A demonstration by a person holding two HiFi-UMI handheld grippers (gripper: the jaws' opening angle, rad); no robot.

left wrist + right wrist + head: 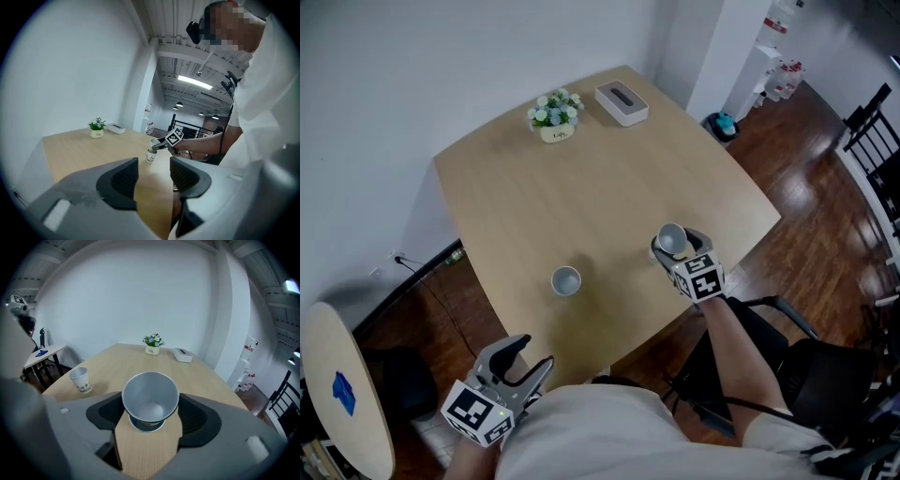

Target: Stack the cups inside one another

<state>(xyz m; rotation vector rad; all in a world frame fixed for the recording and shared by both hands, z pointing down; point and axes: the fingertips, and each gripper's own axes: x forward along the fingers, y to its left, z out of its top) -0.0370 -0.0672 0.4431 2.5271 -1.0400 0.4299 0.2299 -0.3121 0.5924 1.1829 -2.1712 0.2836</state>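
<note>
A white paper cup [565,280] with print stands alone near the table's front edge; the same cup [80,379] shows at the left of the right gripper view. My right gripper [673,247] is shut on a second cup [671,236] at the front right of the wooden table [581,187]. In its own view that held cup [150,397] sits upright between the jaws, mouth up and empty. My left gripper [532,354] hangs open off the table's front edge, holding nothing. In the left gripper view [153,176] both cups line up ahead, the standing cup [150,156] nearest.
At the far end of the table stand a small flower pot [555,115] and a white tissue box [622,102]. A round side table [342,394] is at the lower left. A black chair [797,361] is under my right arm, and dark chairs [874,141] stand at the right.
</note>
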